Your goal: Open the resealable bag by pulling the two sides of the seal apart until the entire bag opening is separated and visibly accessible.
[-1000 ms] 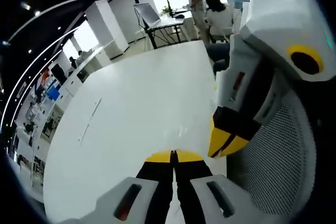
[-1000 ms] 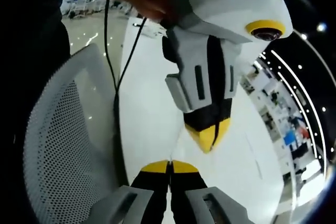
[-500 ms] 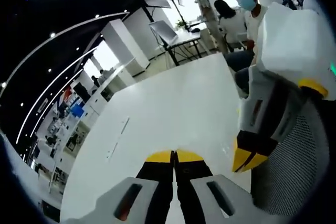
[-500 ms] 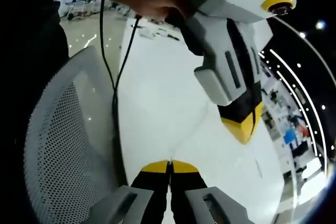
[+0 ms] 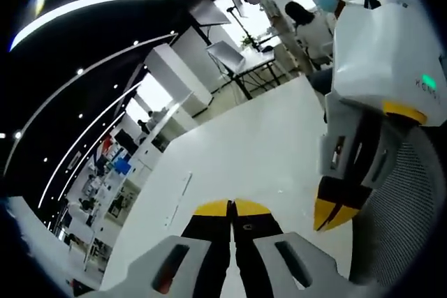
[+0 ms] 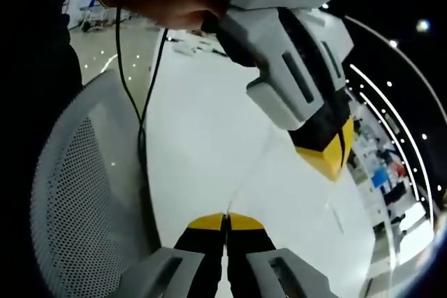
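Observation:
The resealable bag [image 6: 248, 178] is clear and barely visible: only a faint film edge runs from my right gripper [image 6: 225, 218] up toward my left gripper [image 6: 328, 164]. Both hang above the white table [image 6: 202, 130]. In the right gripper view my right jaws are shut, with the film's edge meeting them. In the left gripper view my left gripper [image 5: 232, 204] is shut too, with faint glints of the bag [image 5: 279, 190] between it and my right gripper [image 5: 328, 215], which hangs a short way off to the right.
A white mesh chair [image 6: 77, 193] stands against the table edge, also seen as the chair [image 5: 408, 207]. A person's hand [image 6: 160, 5] holds the left gripper, and a black cable [image 6: 143, 102] hangs from it. People [image 5: 318, 12] sit by a desk [image 5: 241, 57] beyond the table.
In the right gripper view the left gripper has moved up and to the right, away from my right jaws. Both cameras have tilted. Both stay shut.

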A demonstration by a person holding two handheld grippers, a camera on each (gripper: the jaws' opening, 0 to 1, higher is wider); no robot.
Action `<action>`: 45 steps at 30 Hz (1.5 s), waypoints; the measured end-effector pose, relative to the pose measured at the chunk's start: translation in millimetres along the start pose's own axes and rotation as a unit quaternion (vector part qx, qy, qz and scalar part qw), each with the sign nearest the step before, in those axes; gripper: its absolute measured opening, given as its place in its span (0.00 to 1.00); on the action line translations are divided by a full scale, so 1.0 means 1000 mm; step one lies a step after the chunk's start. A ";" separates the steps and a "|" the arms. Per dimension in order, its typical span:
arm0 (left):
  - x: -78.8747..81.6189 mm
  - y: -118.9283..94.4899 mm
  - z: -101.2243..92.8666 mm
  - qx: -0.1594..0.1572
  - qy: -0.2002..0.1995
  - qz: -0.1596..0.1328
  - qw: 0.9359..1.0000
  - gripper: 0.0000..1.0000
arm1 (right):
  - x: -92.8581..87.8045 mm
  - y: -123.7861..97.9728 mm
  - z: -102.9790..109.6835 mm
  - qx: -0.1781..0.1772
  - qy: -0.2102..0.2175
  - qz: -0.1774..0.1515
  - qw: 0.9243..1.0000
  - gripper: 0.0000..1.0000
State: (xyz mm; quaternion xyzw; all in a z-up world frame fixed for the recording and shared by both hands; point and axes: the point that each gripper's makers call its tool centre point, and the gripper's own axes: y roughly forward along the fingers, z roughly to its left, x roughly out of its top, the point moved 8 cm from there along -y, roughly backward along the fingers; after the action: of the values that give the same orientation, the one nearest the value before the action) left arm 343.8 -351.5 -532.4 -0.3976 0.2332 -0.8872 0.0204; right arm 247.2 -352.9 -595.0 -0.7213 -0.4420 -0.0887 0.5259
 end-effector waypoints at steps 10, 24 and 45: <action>-0.007 0.009 -0.003 -0.032 0.001 0.019 0.999 0.00 | 0.004 -0.006 -0.011 -0.031 0.071 -0.046 0.996 0.05; -0.021 0.022 0.008 -0.037 -0.007 0.045 0.998 0.00 | -0.002 -0.023 -0.025 -0.074 0.141 -0.076 0.984 0.18; -0.028 0.056 0.088 0.040 -0.029 0.056 0.997 0.00 | -0.034 -0.038 -0.019 -0.091 0.235 -0.062 0.966 0.38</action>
State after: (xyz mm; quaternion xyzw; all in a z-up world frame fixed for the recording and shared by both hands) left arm 417.5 -430.3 -525.4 -0.4088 0.2183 -0.8813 0.0925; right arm 205.7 -385.7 -581.5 -0.6961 -0.3396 -0.3283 0.5407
